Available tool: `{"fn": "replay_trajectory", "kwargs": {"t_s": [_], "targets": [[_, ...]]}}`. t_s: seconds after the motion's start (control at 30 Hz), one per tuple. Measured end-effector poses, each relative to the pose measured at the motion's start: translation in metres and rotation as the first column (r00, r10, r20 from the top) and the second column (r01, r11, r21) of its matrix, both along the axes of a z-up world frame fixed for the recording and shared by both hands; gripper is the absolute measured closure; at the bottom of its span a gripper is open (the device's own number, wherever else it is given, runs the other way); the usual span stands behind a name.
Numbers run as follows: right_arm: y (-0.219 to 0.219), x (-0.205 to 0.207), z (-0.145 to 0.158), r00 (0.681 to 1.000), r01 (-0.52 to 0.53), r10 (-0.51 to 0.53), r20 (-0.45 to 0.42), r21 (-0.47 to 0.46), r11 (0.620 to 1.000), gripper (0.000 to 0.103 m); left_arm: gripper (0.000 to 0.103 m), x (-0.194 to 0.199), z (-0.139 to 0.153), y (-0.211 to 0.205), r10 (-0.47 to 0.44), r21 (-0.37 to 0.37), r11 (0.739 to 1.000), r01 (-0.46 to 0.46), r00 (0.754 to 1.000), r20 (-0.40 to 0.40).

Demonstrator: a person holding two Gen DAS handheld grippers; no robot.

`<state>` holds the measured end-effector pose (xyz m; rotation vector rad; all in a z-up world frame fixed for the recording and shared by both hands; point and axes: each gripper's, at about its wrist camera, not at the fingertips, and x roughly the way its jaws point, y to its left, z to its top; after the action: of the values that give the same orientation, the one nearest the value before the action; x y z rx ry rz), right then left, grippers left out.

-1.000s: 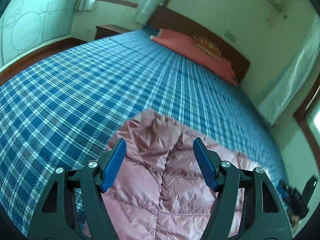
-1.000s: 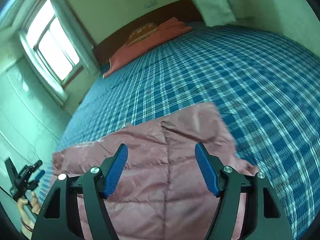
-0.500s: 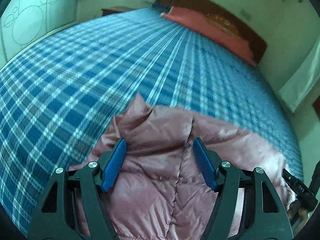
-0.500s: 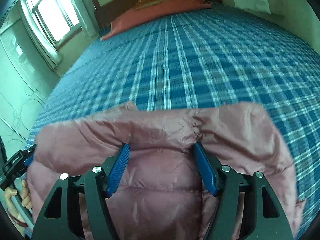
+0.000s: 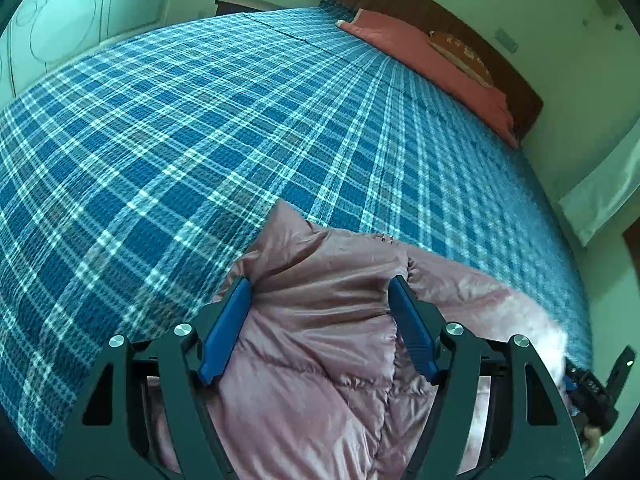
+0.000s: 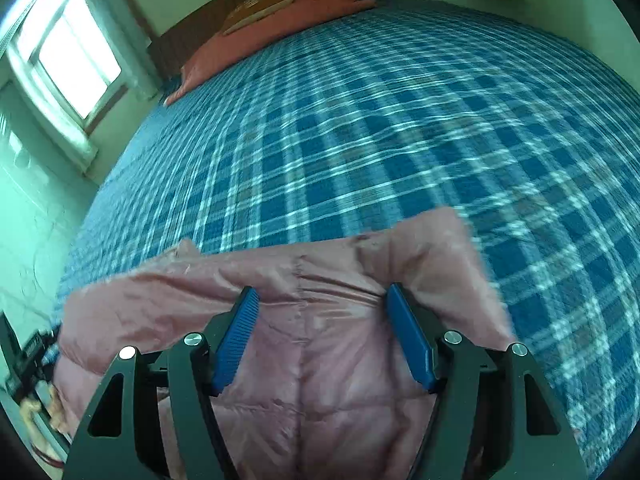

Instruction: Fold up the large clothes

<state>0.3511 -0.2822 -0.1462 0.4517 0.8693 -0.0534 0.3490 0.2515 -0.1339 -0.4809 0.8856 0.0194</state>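
Jacket, pink quilted, on plaid bed, hem bunched between spread left gripper pads | bare plaid 9 to 2 o'clock | right view: right gripper splayed across jacket fold, plaid free 10 to 3 o'clock

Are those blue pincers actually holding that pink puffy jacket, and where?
No. Both the left gripper and right gripper stand open astride the jacket's bunched far edge; neither is clamped.

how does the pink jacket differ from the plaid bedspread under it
The pink jacket is plain, glossy and quilted; the plaid bedspread is matte blue-and-white checks. The jacket is puffy and creased, bunched at the near edge; the bedspread lies flat and covers the whole bed. Both are soft fabric.
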Motion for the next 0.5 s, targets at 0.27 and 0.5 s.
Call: {"fn": "replay_trajectory", "kwargs": {"t_s": [0.27, 0.5], "targets": [[-0.043, -0.069, 0.015, 0.996, 0.09, -0.09, -0.001, 0.031, 0.995, 0.037, 0.032, -0.064, 0.016, 0.064, 0.147, -0.147, 0.978, -0.145, 0.989, 0.002], [-0.067, -0.165, 0.011, 0.988, 0.155, -0.156, 0.003, 0.107, 0.982, 0.037, 0.032, -0.153, 0.006, 0.106, 0.27, -0.228, 0.935, -0.273, 0.962, -0.043]]}}
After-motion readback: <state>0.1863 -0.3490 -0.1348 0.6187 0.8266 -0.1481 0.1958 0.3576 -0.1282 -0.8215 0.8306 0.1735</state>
